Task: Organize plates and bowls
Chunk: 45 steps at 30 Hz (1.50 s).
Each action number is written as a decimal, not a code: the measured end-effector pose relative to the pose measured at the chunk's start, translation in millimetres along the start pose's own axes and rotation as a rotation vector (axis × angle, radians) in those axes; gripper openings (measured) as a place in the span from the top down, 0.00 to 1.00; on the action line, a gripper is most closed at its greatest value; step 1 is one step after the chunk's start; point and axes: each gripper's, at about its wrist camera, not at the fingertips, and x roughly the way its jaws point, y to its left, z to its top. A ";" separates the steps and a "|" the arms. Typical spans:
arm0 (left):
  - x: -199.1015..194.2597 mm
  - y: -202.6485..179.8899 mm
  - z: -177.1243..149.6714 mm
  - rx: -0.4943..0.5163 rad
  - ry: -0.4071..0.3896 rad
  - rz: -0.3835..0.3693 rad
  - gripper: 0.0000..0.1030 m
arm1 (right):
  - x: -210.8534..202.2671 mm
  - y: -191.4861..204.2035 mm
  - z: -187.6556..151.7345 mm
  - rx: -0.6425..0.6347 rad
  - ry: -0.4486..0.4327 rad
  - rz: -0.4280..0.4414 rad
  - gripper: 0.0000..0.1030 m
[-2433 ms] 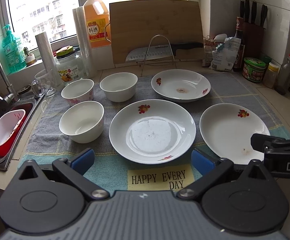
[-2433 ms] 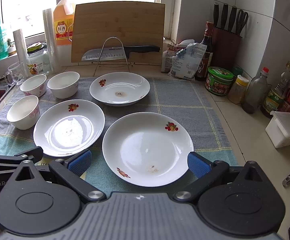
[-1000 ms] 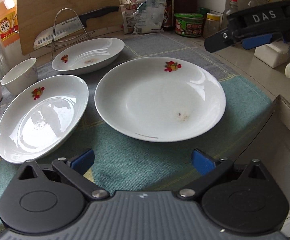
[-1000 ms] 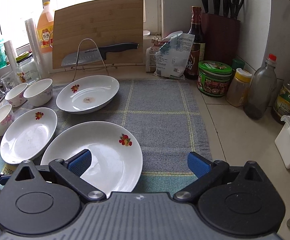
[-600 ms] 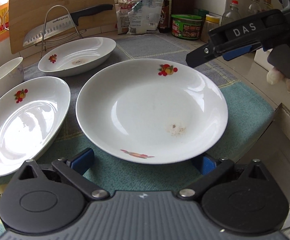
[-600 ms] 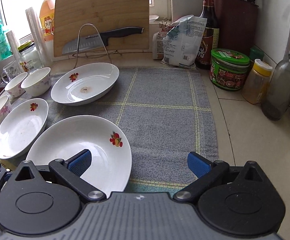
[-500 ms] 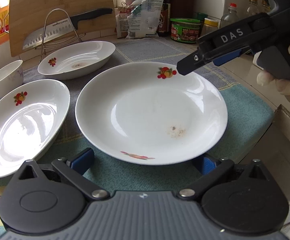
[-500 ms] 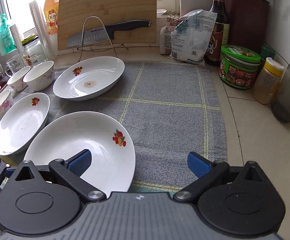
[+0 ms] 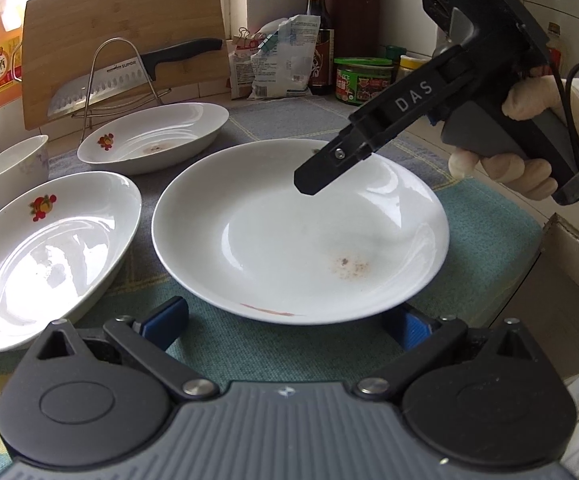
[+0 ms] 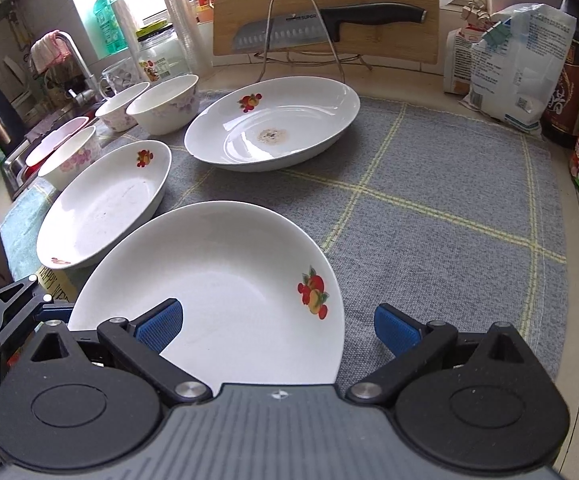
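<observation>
2 grippers flank the near plate (image 9: 289, 236) — left gripper (image 9: 285, 322) low, right gripper (image 10: 275, 322) above, both spread.

The left wrist camera sits low at the mat's near edge, facing the back wall; the right looks leftward toward the sink. Both share the nearest plate (image 9: 289, 236) (image 10: 217, 280).

White plates (image 10: 217, 280) with red-orange fruit motifs; bowls (image 10: 165, 104) white with faint purple florals; mat (image 10: 429, 216) grey-blue with yellow grid lines; gripper pads (image 10: 395, 326) blue.

Home kitchen: knife (image 10: 325, 20), sink tap (image 10: 74, 50)
</observation>
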 end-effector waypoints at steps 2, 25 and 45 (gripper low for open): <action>0.6 0.2 0.5 0.014 -0.004 -0.005 0.00 | 2.2 -1.6 3.9 -0.028 0.012 0.043 0.00; 0.8 0.6 4.8 0.084 0.010 -0.035 0.03 | 15.5 -24.5 22.8 -0.004 0.083 0.245 0.19; 5.5 -5.2 27.5 0.102 0.033 -0.037 0.04 | 4.6 -32.4 27.1 -0.008 0.071 0.246 0.19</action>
